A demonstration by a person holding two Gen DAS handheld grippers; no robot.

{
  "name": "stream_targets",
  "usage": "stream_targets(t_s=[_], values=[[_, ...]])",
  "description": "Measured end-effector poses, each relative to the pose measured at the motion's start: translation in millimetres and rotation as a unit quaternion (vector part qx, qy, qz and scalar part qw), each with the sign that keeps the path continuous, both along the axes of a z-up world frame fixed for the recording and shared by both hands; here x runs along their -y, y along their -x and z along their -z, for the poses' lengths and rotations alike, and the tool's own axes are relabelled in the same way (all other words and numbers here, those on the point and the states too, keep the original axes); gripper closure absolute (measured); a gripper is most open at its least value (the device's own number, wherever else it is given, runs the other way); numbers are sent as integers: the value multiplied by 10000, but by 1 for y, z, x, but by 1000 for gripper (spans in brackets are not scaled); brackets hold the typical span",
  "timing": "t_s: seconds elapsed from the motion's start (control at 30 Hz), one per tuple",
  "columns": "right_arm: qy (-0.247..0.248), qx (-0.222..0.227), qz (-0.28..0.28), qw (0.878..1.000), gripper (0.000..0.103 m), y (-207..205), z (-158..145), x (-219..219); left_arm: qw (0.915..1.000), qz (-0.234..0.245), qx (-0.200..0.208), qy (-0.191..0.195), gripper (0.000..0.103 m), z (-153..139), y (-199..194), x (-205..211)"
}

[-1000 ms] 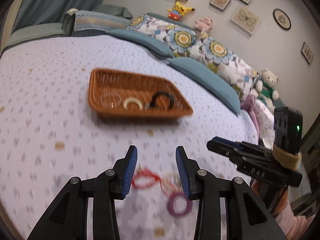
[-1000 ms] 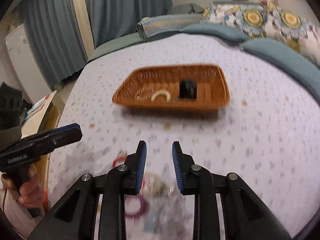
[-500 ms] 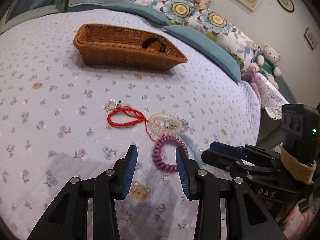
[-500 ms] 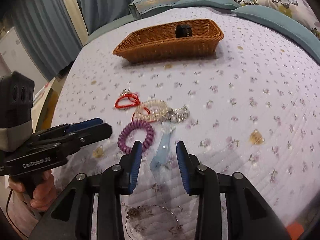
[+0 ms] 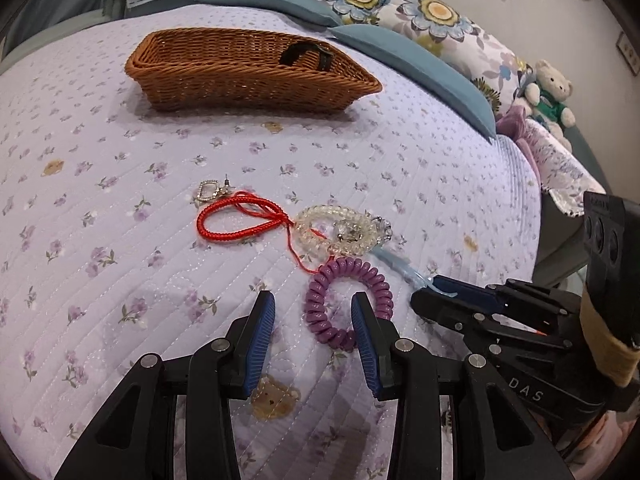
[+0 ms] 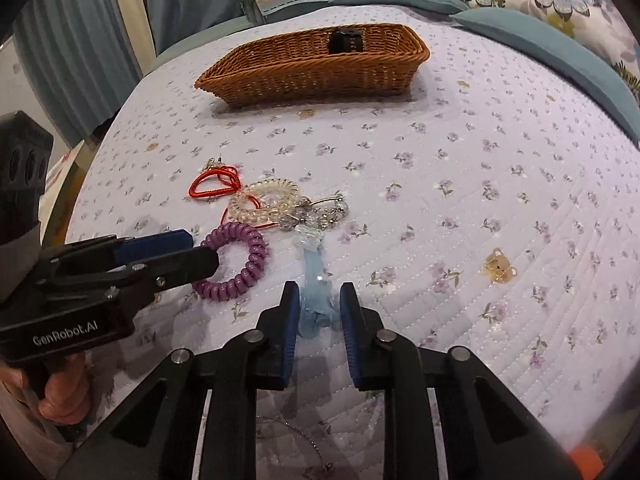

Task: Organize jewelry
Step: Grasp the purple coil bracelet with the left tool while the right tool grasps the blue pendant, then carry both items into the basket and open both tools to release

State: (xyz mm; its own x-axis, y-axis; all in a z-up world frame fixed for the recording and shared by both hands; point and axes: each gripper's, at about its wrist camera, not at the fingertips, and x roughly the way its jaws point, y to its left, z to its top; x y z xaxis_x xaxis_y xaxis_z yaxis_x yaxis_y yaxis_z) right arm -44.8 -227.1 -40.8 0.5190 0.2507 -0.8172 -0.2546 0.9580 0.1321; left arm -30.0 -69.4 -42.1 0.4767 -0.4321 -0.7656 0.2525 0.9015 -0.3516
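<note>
A purple coil hair tie [image 5: 347, 304] lies on the bedspread, its near part between the open fingers of my left gripper [image 5: 314, 320]. It also shows in the right wrist view [image 6: 236, 260]. A pale blue hair clip [image 6: 316, 284] lies between the open fingers of my right gripper [image 6: 319, 304]. A red cord bracelet [image 5: 240, 216], a clear bead bracelet [image 5: 340, 232] and a small silver earring [image 5: 210, 191] lie just beyond. A wicker basket [image 5: 240, 76] stands further back with a black item [image 5: 306, 54] inside.
Blue and floral pillows [image 5: 400, 20] line the far side of the bed. A teddy bear [image 5: 550, 92] sits at the right edge. A thin wire necklace [image 6: 296, 440] lies under my right gripper. Curtains [image 6: 80, 40] hang at the left.
Both grippers have dropped low toward the jewelry pile. The left now straddles the purple hair tie and the right straddles the blue clip. Both stay open.
</note>
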Motion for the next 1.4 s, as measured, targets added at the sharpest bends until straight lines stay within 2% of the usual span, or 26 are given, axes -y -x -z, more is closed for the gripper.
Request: stream_targets(t_s=[0.13, 0.2, 0.3, 0.37, 0.7, 1.0, 1.2, 1.4], values=[[60, 46, -21, 10000, 79, 0, 0, -3, 9998, 24, 62, -207, 66, 1, 1, 5], [87, 79, -31, 9999, 81, 0, 0, -4, 9995, 52, 70, -290, 82, 2, 2, 8], [70, 91, -27, 9999, 88, 0, 0, -4, 9992, 104, 92, -363, 87, 2, 3, 10], [43, 103, -30, 9999, 88, 0, 0, -4, 9991, 117, 114, -396, 93, 2, 4, 11], [-123, 319, -61, 9994, 88, 6, -11, -2, 9994, -56, 332, -108, 93, -10, 11, -3], [-269, 651, -96, 9975, 88, -8, -45, -6, 9966, -324, 752, 18, 93, -48, 6, -24], [-374, 1056, -190, 9935, 88, -45, -80, -15, 9930, -567, 1030, -112, 93, -76, -31, -42], [-482, 1584, -254, 9859, 88, -102, -118, -34, 9885, -839, 1256, -52, 93, -100, -94, -65]])
